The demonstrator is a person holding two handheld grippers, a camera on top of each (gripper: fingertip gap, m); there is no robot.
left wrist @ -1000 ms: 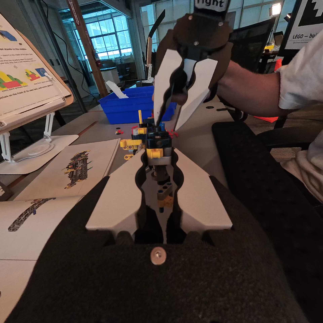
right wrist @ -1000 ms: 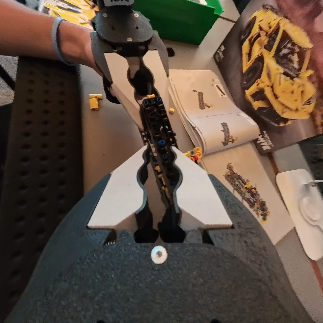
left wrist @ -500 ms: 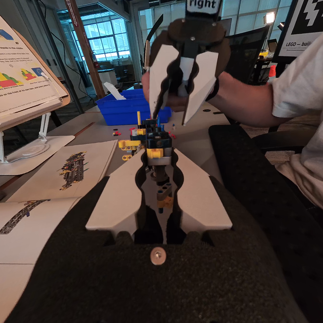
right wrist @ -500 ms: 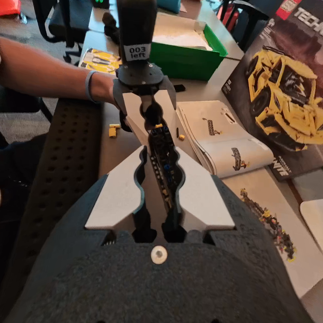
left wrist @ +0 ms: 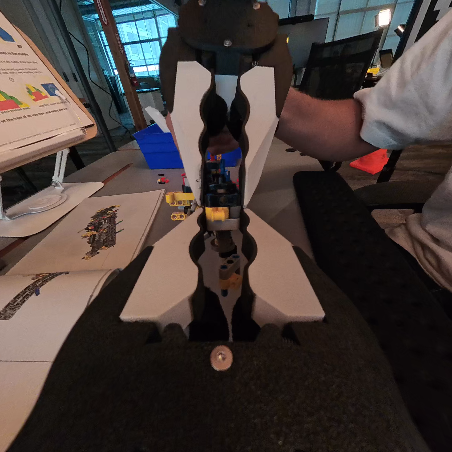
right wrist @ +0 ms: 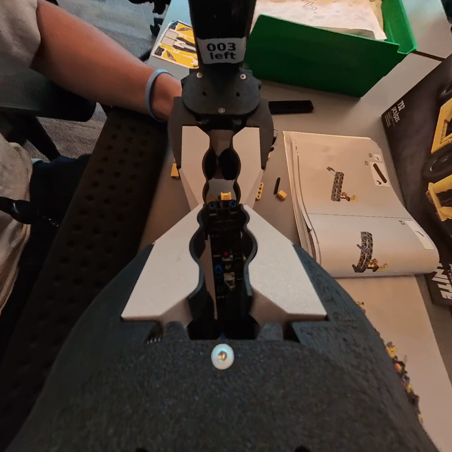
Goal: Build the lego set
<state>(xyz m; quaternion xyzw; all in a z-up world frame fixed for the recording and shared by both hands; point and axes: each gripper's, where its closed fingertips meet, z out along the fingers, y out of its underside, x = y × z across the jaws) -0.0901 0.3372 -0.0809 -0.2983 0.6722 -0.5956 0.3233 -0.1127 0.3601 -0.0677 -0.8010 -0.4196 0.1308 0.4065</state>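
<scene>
A long black lego assembly [left wrist: 221, 203] with yellow, blue and grey parts is held above the table between both grippers. My left gripper [left wrist: 221, 211] is shut on its near end, by a yellow pin and a grey block. My right gripper [left wrist: 222, 204] comes in from above and ahead, its fingertips on either side of the same end. In the right wrist view the assembly [right wrist: 226, 256] runs lengthwise between the fingers of my right gripper [right wrist: 223, 206], which is closed on it. The left gripper [right wrist: 221, 199] meets it tip to tip.
An open instruction booklet [left wrist: 97, 232] lies on the left, behind it a sheet on a stand [left wrist: 36, 97] and a blue bin [left wrist: 156, 149]. Loose yellow pieces [left wrist: 179, 198] lie under the grippers. A green bin [right wrist: 318, 56], the set's box [right wrist: 428, 159] and a black perforated pad [right wrist: 97, 220] are nearby. The grippers are tip to tip, or close to it.
The right gripper has come closer and lined up head-on with the left one. Its fingertips now sit around the assembly's end, and its fingers have narrowed slightly.
</scene>
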